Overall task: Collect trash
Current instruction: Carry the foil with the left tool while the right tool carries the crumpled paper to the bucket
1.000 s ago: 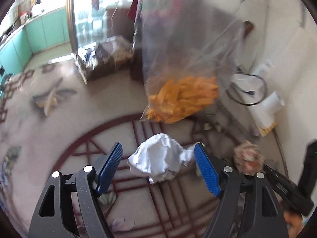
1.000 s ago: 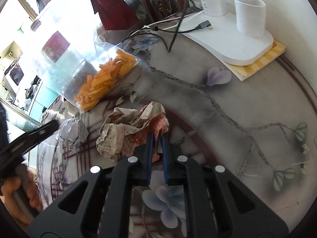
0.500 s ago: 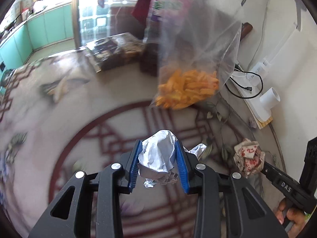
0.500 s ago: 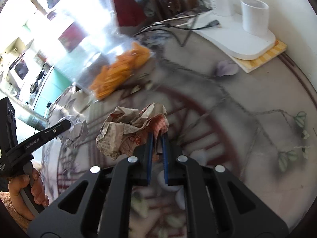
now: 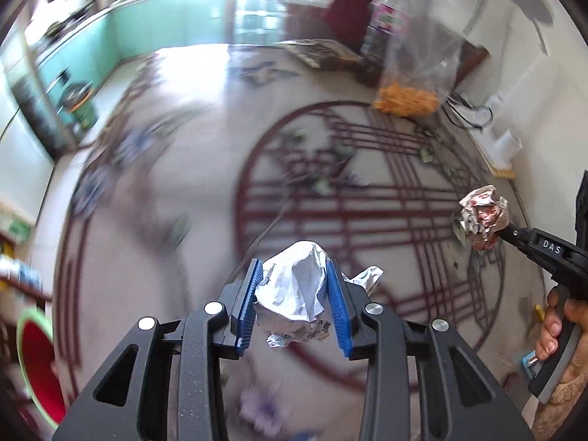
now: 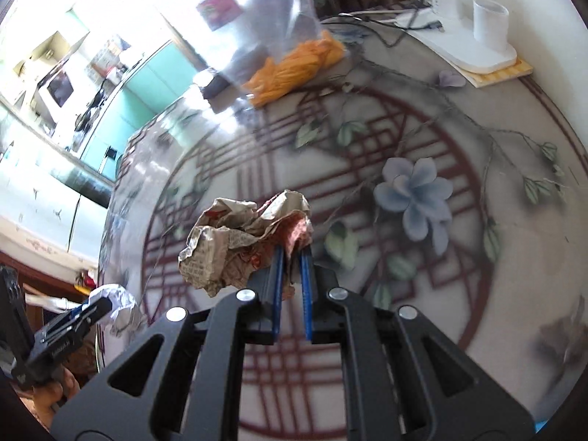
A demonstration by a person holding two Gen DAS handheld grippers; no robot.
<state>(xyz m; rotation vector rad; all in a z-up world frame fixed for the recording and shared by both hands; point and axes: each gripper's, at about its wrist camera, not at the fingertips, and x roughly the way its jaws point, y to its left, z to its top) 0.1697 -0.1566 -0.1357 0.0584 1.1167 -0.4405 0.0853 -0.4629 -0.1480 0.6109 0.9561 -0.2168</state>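
A crumpled white paper ball (image 5: 294, 290) is sitting squeezed between the blue pads (image 5: 336, 305) of the left gripper (image 5: 294, 307), held up off the patterned round table (image 5: 367, 198). To its right, a crumpled printed newspaper wad (image 6: 242, 239) is hanging from the right gripper (image 6: 292, 286), whose jaws are pressing almost together on one corner of it, so most of the wad is bulging out to the left of the fingers. Both pieces of trash are being carried above the tabletop, well apart from each other. A red bin with a green rim (image 5: 35, 364) is showing at the lower left edge of the left wrist view, beyond the table edge; the left gripper is the nearer one to it. A clear bag of orange snacks (image 5: 408, 95) is resting at the far side of the table.
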